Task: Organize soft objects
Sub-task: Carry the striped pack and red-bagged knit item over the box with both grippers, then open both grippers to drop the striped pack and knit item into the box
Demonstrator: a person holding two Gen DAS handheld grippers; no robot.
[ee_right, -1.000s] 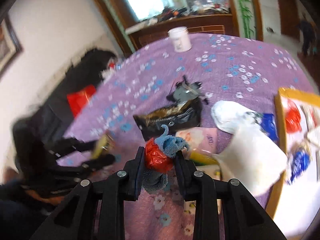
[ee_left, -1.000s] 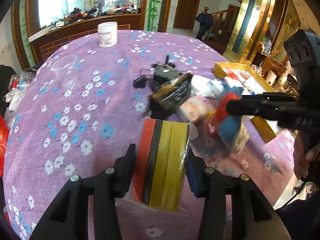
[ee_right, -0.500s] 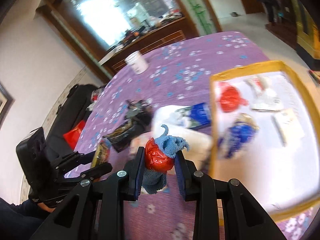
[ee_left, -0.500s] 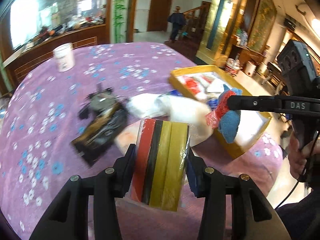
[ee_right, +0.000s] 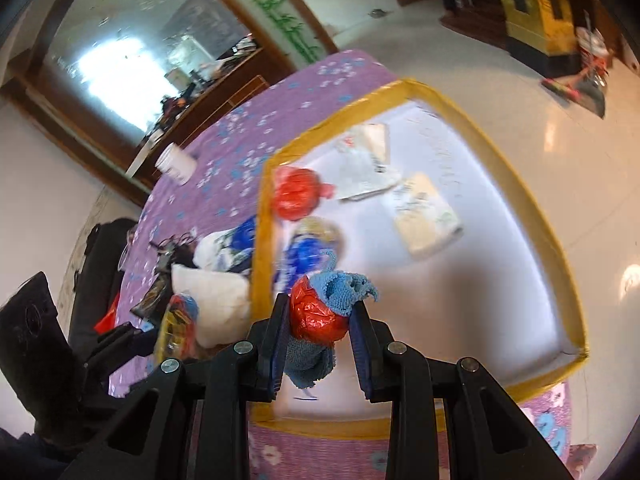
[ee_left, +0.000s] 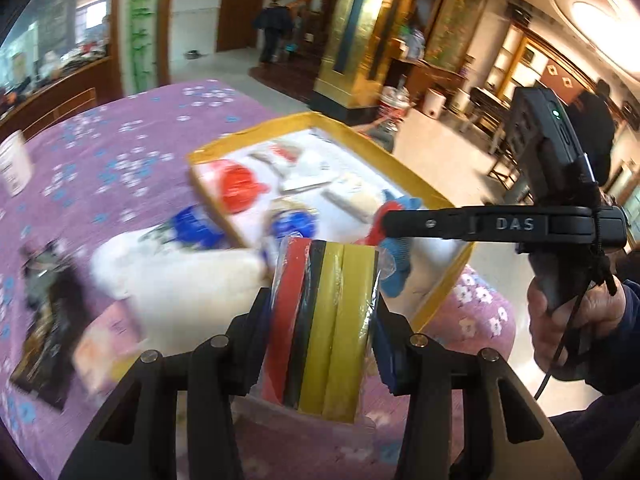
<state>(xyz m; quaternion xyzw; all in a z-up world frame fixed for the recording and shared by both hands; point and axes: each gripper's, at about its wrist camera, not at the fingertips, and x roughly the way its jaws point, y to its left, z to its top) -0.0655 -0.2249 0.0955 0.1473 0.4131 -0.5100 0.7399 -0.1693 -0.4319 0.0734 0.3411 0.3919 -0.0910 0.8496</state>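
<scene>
Inside yellow-rimmed tray [ee_right: 532, 208]: red bag [ee_right: 298, 194], packets (one blue) [ee_right: 304, 254].

Tray [ee_right: 532, 208] on desk [ee_right: 224, 148] at its edge, packets [ee_right: 426, 216] and bags [ee_right: 298, 194] inside, pillow [ee_left: 180, 280] just left of tray, jar [ee_right: 176, 164] far back on desk, sponge pack [ee_left: 324, 324] in left tool [ee_left: 320, 332], cloth bundle [ee_right: 320, 308] in right tool [ee_right: 318, 340] over tray

This looks like a big room in a home. A round table [ee_left: 120, 128] wears a purple cloth with little flowers. The floor [ee_right: 560, 128] is shiny and pale. There is a brown wooden door [ee_left: 244, 4], a staircase [ee_left: 308, 28], gold pillars [ee_left: 360, 20] and a long wooden sideboard [ee_left: 52, 92] with clutter on top.
</scene>
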